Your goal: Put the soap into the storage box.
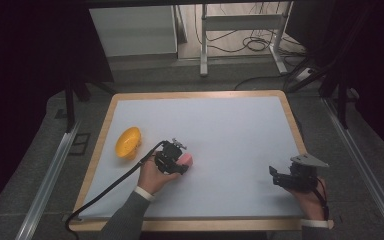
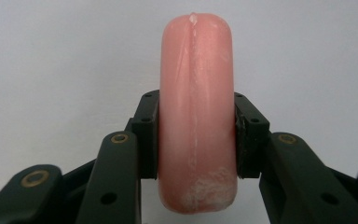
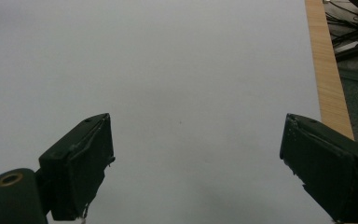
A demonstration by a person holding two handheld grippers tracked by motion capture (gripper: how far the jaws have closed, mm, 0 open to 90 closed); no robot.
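The left tool [image 2: 196, 140] was pinching a pink sausage-shaped piece [image 2: 196, 112] across its middle, a pad pressed flat to each side, so the piece stood lengthways between the jaws with both rounded ends free; in the high view the left tool [image 1: 172, 159] and the pink piece [image 1: 185, 160] sat low over the white surface [image 1: 230, 130], left of centre. The grip looked narrow against a smooth, glossy skin, so the likeliest fault was the piece sliding or swivelling between the pads if the hand tipped or jerked; a harder squeeze might dent it, should it be soft, which could not be told. The right tool [image 3: 196, 163] was spread wide with nothing between its jaws, and hung near the surface's right edge [image 1: 294, 170], well apart from the left; a careless sweep inward could knock the held piece. Farther off, near the left edge, an orange bowl [image 1: 128, 142] lay on its side; tilted so, it might roll or let the piece spill if dropped in.
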